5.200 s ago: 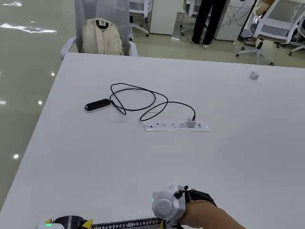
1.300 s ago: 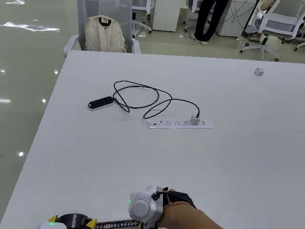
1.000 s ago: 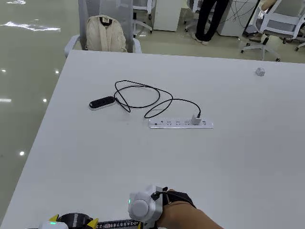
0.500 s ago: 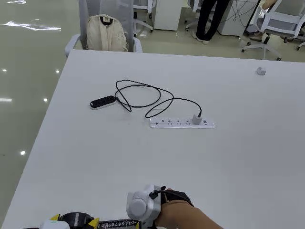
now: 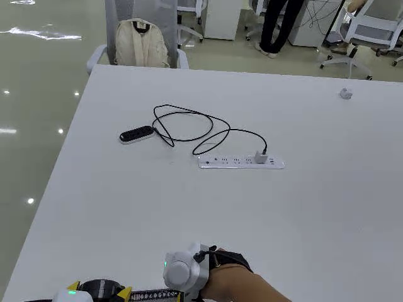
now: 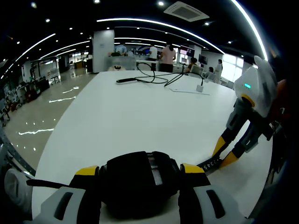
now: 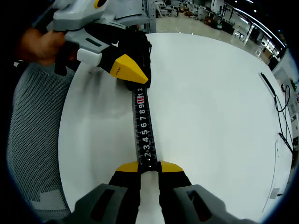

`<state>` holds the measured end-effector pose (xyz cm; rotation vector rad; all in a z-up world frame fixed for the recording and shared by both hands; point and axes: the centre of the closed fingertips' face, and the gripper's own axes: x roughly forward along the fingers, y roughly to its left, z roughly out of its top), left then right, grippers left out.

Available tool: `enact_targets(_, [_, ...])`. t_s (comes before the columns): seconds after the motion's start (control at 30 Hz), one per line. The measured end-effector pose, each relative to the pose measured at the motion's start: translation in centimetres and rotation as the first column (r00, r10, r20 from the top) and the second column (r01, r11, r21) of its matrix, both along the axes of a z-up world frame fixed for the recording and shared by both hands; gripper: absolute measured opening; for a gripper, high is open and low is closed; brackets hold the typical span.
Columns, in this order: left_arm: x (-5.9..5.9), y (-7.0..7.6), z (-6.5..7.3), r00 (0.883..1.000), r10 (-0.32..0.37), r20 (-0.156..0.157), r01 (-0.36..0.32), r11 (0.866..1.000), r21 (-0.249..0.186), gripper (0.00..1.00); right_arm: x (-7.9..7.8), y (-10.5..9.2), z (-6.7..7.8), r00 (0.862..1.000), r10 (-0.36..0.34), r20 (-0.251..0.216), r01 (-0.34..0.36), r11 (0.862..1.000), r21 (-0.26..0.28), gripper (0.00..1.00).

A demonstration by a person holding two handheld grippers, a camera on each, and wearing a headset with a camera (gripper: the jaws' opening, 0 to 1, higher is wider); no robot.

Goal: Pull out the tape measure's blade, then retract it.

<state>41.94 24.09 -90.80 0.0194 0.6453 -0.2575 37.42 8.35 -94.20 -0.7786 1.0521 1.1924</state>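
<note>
Lighting was bright and even, from ceiling strip lights [image 6: 154, 22]. Glare spots marked the glossy floor [image 5: 38, 94]. The white bench [image 5: 145, 207] carried only faint, soft shadows. Both gripper views bowed heavily at the edges. Focus was sharp.

1. A broad white rectangular table [image 5: 157, 214].
2. On it: a black oblong device [image 5: 137, 134] and a looped black cable [image 5: 162, 134].
3. A white power strip [image 5: 233, 162] lies mid-table.
4. A small pale grey object [image 5: 345, 94] sits near the far right edge.

On the counter [image 5: 315, 207], the tape measure [image 6: 140, 182] lies left of the right tool [image 7: 149, 166], the power strip [image 5: 240, 162] far behind.
</note>
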Motion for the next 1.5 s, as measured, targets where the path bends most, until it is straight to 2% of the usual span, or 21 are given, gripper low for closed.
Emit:
enact_targets(1.0, [0.1,0.1,0.0,1.0,-0.007,-0.006,0.006,1.0,-0.005,0.64,0.1,1.9,0.0,1.0,-0.015,0.012,0.014,1.0,0.026,0.14])
enact_targets(1.13, [0.1,0.0,0.0,1.0,-0.009,0.002,0.009,1.0,-0.005,0.64,0.2,2.1,0.0,1.0,-0.011,0.012,0.01,1.0,0.025,0.14])
enact_targets(1.5, [0.0,0.0,0.0,1.0,-0.011,-0.01,0.011,1.0,-0.007,0.64,0.2,2.8,0.1,1.0,-0.011,0.019,0.01,0.999,0.043,0.14])
